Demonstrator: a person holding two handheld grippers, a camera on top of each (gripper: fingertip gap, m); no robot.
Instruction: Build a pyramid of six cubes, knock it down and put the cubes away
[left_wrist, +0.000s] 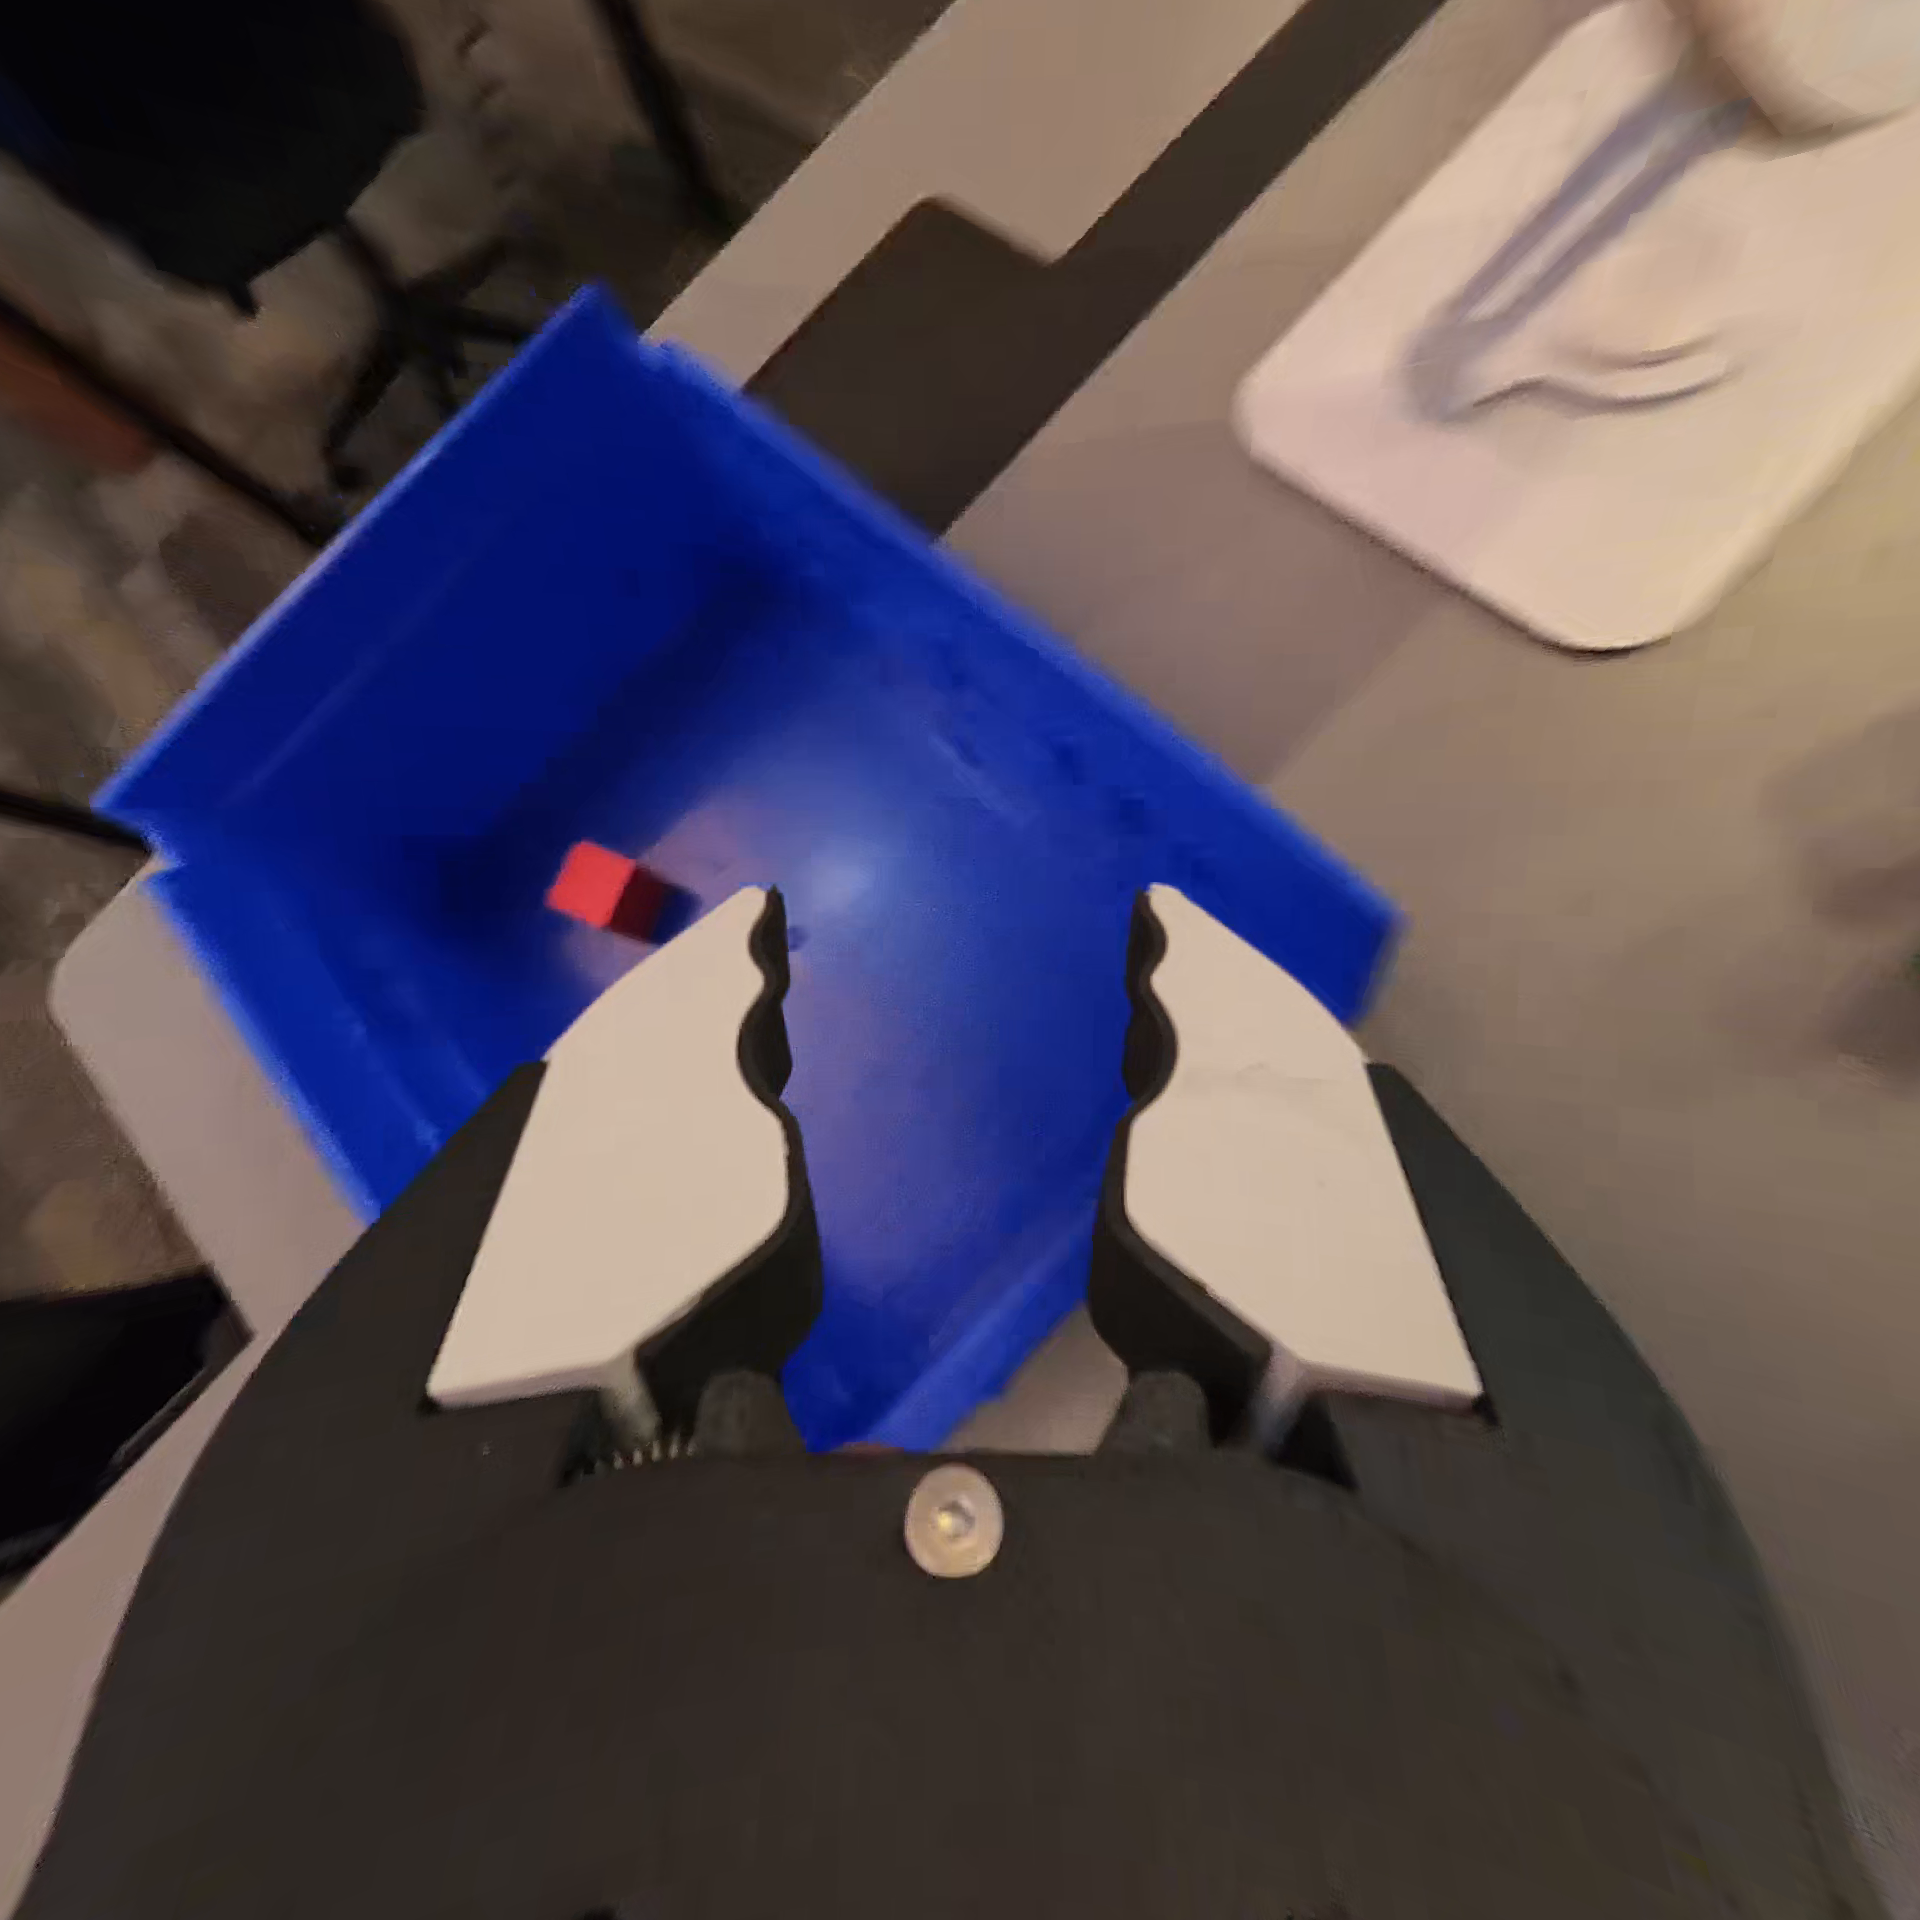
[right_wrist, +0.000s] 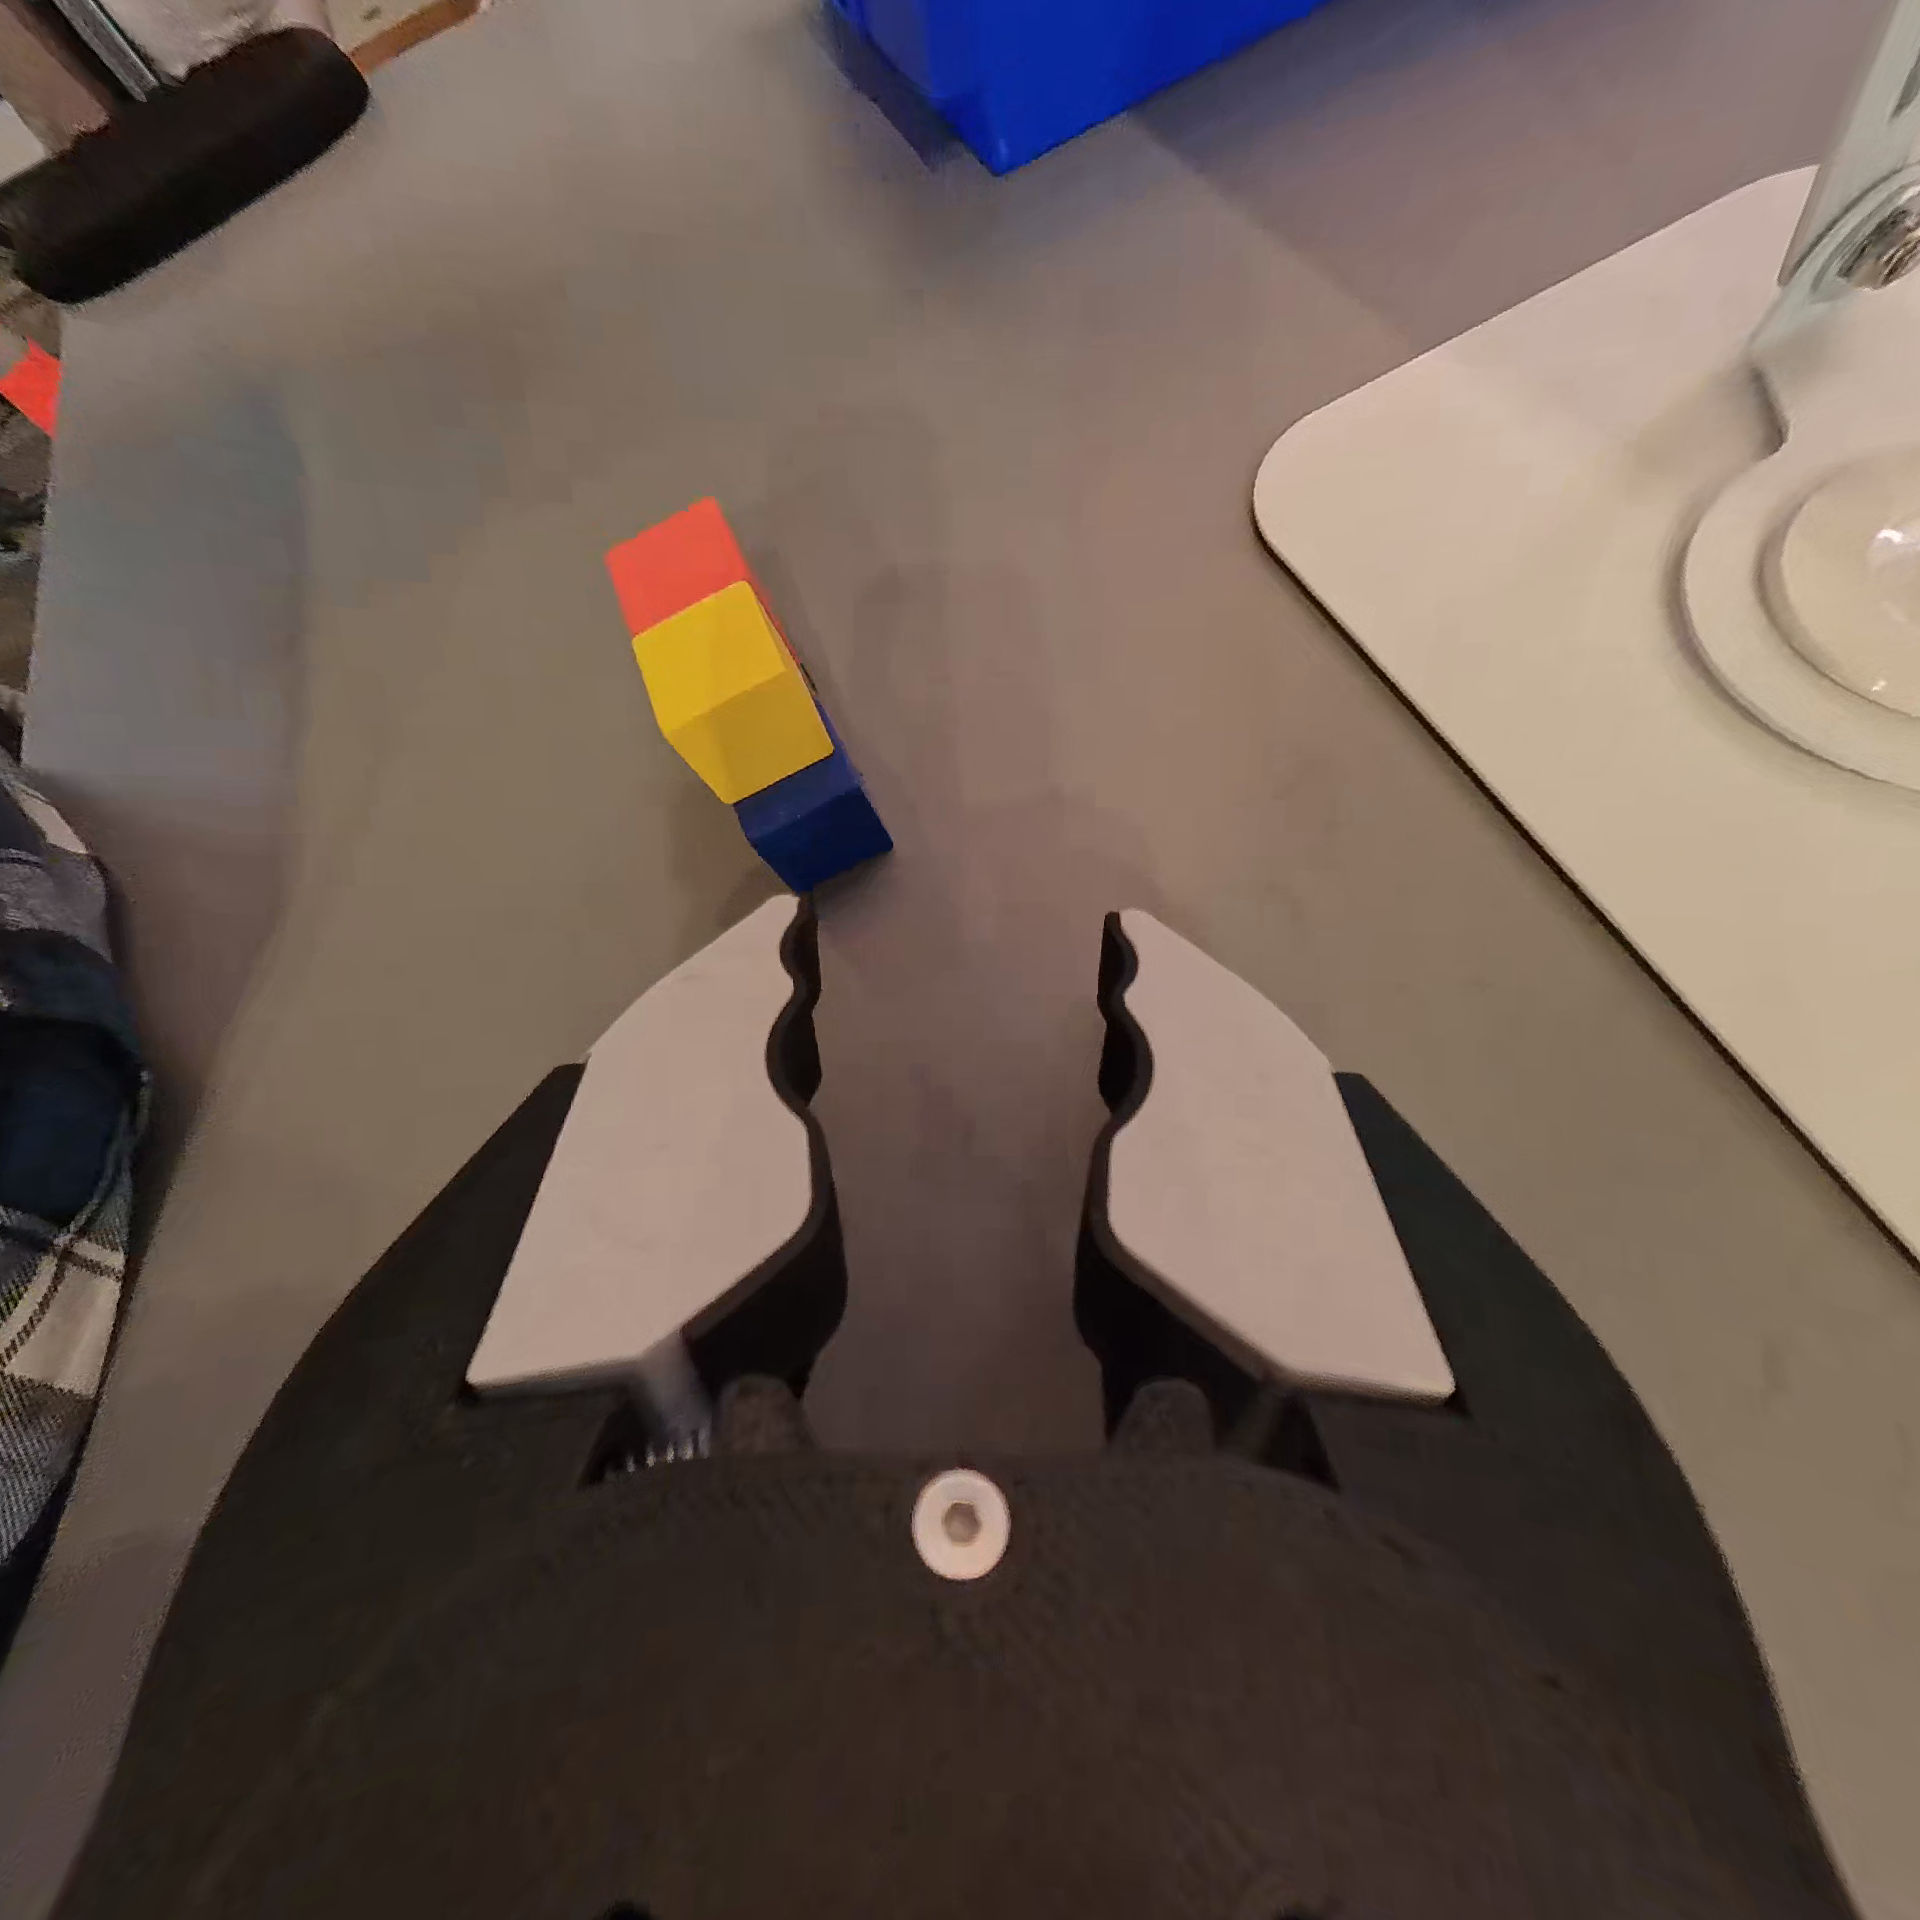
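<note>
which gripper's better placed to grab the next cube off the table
Right. The right gripper is open with the blue cube just beyond its left fingertip. The left gripper hangs open over the bin, which holds one red cube.

You see a white stand base (right_wrist: 1538, 582) on the grey table (right_wrist: 1039, 416), a black case (right_wrist: 177, 156) at its far-left edge.

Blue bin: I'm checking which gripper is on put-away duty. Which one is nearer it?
Left. The left gripper hovers open over the blue bin; the right gripper is back by the cubes.
</note>
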